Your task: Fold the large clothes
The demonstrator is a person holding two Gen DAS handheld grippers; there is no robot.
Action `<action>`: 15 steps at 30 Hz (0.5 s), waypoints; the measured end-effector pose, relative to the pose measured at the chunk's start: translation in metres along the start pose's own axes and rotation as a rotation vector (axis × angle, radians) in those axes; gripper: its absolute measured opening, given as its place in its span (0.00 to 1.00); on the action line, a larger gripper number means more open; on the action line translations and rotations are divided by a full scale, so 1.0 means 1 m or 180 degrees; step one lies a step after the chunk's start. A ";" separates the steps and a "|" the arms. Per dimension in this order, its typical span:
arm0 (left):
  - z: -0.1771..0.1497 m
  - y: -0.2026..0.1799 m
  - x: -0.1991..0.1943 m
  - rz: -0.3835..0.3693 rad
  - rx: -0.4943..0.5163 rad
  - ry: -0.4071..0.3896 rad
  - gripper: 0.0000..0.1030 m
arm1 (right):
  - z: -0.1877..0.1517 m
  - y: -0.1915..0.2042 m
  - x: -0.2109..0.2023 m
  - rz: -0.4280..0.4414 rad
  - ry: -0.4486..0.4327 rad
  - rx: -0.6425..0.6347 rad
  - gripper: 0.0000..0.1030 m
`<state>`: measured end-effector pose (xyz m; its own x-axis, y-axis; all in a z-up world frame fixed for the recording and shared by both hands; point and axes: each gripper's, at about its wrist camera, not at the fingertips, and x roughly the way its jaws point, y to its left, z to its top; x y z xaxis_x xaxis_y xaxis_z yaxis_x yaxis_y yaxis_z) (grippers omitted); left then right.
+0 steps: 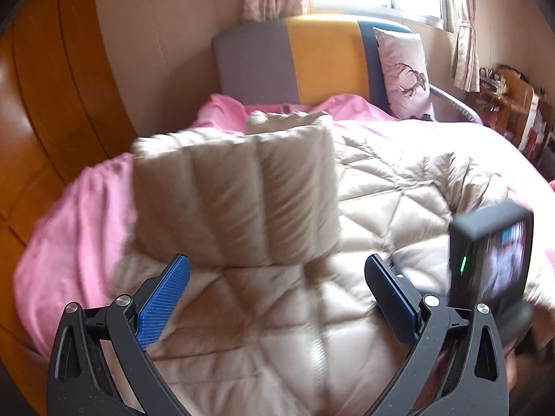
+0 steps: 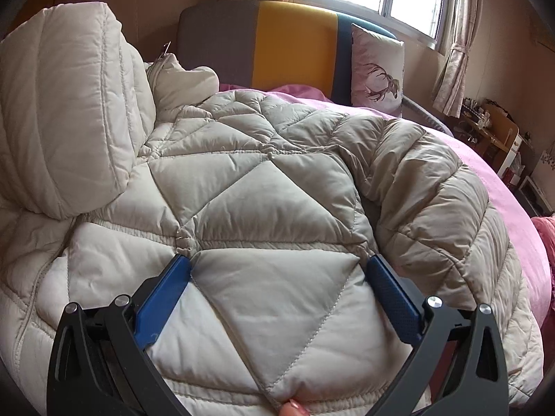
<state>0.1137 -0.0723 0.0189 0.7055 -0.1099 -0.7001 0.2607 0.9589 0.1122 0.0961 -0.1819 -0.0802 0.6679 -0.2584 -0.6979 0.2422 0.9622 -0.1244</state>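
Note:
A beige quilted puffer jacket (image 2: 270, 208) lies spread on a bed with a pink cover (image 1: 69, 228). In the left wrist view, one padded sleeve (image 1: 236, 194) stands folded up over the jacket's body, blurred, just beyond my left gripper (image 1: 277, 260). That gripper is open with nothing between its blue pads. My right gripper (image 2: 277, 260) is also open, its fingers wide apart and low over a triangular panel near the hem. The raised sleeve (image 2: 69, 111) shows at the left of the right wrist view. The other sleeve (image 2: 433, 180) lies along the jacket's right side.
A grey, yellow and blue headboard (image 1: 312, 59) and a deer-print pillow (image 1: 406, 72) stand at the bed's far end under a window. An orange wooden wardrobe (image 1: 41, 104) runs along the left. A cluttered desk (image 2: 492, 131) is at the right. A black camera unit (image 1: 492, 253) hovers at the jacket's right.

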 end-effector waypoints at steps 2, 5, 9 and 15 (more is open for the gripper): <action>0.008 -0.005 0.015 0.0044 -0.0077 0.0045 0.97 | -0.002 0.000 0.002 0.0009 0.0007 0.0002 0.98; 0.016 -0.005 0.040 0.0227 -0.0113 0.0059 0.95 | -0.003 -0.001 0.004 0.0049 0.0001 0.0037 0.98; 0.020 0.021 0.069 0.0092 -0.0321 0.0105 0.40 | -0.006 -0.002 0.003 0.0086 0.0019 0.0054 0.98; 0.016 0.108 0.078 -0.0216 -0.0995 0.0151 0.00 | -0.007 -0.003 0.002 0.0127 0.0021 0.0087 0.98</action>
<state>0.2075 0.0189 -0.0128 0.6600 -0.1712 -0.7315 0.0860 0.9845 -0.1528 0.0915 -0.1850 -0.0864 0.6729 -0.2193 -0.7065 0.2346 0.9690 -0.0773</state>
